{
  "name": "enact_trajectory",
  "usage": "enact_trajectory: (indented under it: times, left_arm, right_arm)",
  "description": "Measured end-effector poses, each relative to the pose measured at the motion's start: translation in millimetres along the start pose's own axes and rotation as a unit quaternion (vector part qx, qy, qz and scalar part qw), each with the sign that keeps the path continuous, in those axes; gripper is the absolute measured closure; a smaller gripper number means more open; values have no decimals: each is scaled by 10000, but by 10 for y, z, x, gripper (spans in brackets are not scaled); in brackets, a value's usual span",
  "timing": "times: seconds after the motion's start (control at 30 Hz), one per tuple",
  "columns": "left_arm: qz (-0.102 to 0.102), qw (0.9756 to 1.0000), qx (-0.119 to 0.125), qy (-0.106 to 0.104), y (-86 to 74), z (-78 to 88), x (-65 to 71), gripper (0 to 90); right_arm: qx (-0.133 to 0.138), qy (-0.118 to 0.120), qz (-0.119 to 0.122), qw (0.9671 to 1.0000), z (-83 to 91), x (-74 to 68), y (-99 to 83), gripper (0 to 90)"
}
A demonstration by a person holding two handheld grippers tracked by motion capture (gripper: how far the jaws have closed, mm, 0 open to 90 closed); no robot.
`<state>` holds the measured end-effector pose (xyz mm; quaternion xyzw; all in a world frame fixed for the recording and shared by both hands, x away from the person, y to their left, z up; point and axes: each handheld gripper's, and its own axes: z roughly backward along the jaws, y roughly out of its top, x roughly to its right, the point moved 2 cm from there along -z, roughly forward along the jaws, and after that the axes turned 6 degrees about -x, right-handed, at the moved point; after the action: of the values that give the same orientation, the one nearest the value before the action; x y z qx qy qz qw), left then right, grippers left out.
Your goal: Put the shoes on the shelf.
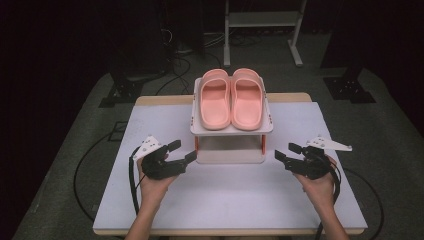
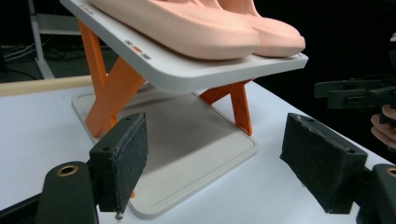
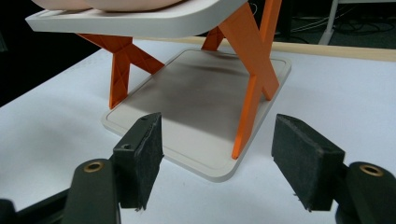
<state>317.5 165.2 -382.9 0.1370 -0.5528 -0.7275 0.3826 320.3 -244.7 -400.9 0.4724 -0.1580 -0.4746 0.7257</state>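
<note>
Your 2-tier white plastic shoe rack with orange cross legs (image 1: pixel 231 129) stands at the middle of the white tabletop (image 1: pixel 150 195), toward its far edge, with a pair of pink foam slippers (image 1: pixel 231 99) on the top shelf; the bottom shelf lies bare. Your left gripper (image 1: pixel 183 151) sits just left of the rack's near corner, your right gripper (image 1: pixel 284 151) just right of it, both spread wide with nothing between the pads. Dark grey carpet surrounds the table, and the near half of the tabletop offers open room.

We note salmon-pink slippers (image 1: pixel 231 99), finely dotted at the sole edge; white rack (image 1: pixel 231 131) on orange crossed legs (image 2: pixel 110 91); white worktop (image 1: pixel 225 195); black fingers (image 2: pixel 122 161).
</note>
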Motion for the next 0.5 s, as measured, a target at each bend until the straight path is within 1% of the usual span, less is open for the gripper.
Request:
enact_trajectory:
  times: [0.2, 0.33, 0.43, 0.5]
  left_arm:
    - [-6, 10000, 40, -15, -81, 12, 31, 218]
    - [-18, 10000, 7, -4, -158, 3, 49, 205]
    - [-6, 10000, -14, 6, -221, -4, 53, 197]
    - [-45, 9999, -106, 63, -264, -10, 53, 195]
  right_arm:
    - [1, 3, -23, 10000, 14, 3, -87, 332]
    - [18, -6, -11, 10000, 18, 8, -165, 331]
    - [22, 29, -77, 10000, 20, 20, -222, 331]
    - [23, 20, -71, 10000, 22, 26, -256, 330]
